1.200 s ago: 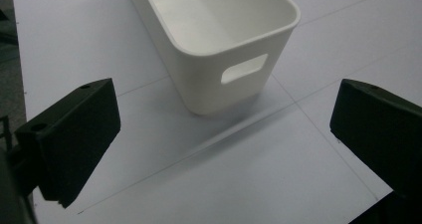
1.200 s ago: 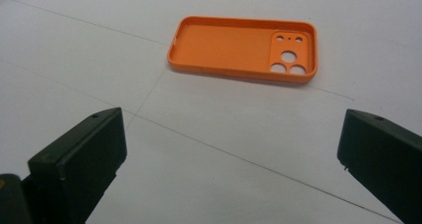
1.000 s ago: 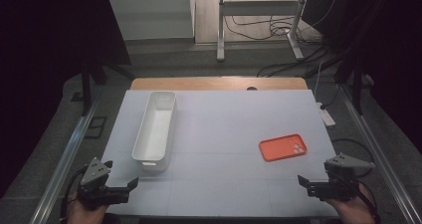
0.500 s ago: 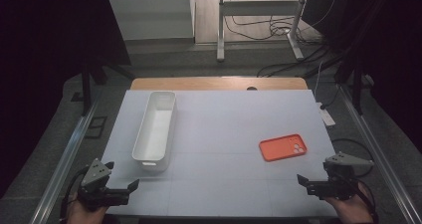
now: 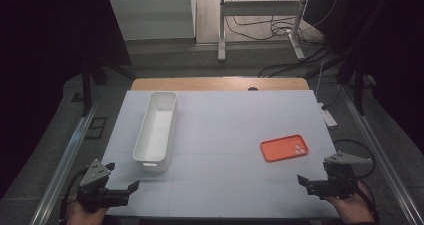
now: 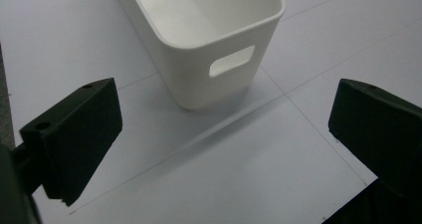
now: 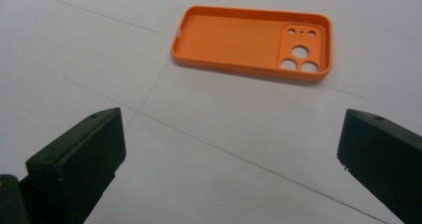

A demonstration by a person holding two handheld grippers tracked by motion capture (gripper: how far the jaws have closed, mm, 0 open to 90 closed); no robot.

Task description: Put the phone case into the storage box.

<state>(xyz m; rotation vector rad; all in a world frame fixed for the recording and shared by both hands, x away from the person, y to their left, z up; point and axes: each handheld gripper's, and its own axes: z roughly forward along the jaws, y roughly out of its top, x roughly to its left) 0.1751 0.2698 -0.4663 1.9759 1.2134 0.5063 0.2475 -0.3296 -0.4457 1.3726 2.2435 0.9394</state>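
white bin (image 5: 156, 130), orange phone case (image 5: 284, 148), 2 grippers

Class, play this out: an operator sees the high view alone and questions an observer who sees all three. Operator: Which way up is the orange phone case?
Observer: Hollow side up; the right gripper view shows the inside of the phone case.
Operator: Does the white bin have a handle?
Observer: Yes, the left gripper view shows a slot cut into the near end wall of the bin.
Operator: Is the right gripper open?
Observer: Yes, its jaws stand wide apart, nothing between them.
Operator: And the left gripper?
Observer: Open too, pointed at the bin.
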